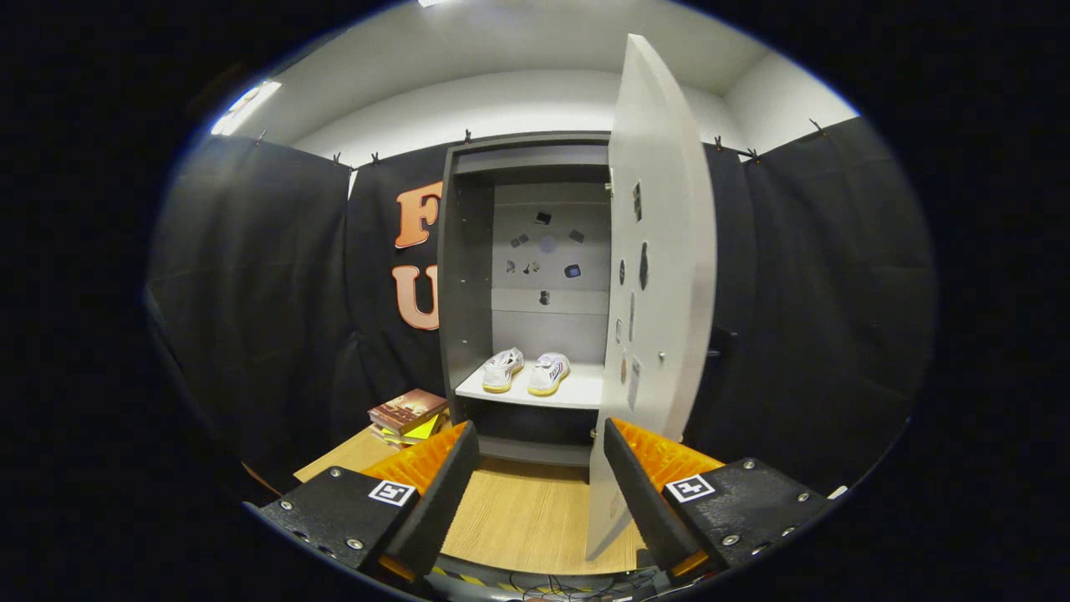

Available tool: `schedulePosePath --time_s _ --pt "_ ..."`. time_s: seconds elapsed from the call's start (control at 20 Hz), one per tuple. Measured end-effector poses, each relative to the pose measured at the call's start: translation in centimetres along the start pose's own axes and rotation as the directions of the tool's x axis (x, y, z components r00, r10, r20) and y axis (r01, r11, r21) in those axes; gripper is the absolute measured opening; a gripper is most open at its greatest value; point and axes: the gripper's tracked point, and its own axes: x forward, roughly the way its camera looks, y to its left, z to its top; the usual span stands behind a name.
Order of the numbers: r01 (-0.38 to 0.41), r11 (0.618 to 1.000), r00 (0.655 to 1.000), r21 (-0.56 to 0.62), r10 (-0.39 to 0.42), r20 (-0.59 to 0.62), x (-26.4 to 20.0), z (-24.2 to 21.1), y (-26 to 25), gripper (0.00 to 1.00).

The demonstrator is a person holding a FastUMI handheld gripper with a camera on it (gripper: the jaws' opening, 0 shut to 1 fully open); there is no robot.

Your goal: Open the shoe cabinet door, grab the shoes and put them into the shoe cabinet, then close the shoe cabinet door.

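Gripper view: cabinet (pixel 468 276) stands on a wooden table (pixel 527 518), its door (pixel 660 276) swung open toward the camera. Gripper (pixel 542 456) is level, fingers spread wide and holding nothing; right finger sits just beside the door's lower edge. Two white shoes (pixel 527 372) rest side by side on the shelf beyond. Books (pixel 407 414) lie stacked left of the cabinet.

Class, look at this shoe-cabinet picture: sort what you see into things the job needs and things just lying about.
Job:
cabinet
open door, lower edge between the fingers
pair of shoes on the shelf
gripper, open, holding nothing

Lying about:
stack of books left of the cabinet
wooden table
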Motion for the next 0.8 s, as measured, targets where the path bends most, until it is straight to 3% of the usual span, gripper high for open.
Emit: schedulePosePath --time_s 0.25,0.5,0.6,0.8 --pt "0.144 0.989 0.99 0.025 -0.144 0.007 -1.6 -1.1 -8.1 0.93" --pt "0.22 0.975 0.976 0.027 -0.219 -0.015 0.9 -2.9 -14.3 0.93" --pt "0.213 0.977 0.977 0.023 -0.213 -0.017 2.6 -3.0 -15.5 0.93" --pt "0.126 0.992 0.992 0.025 -0.126 -0.025 4.3 -3.4 -15.2 0.93"
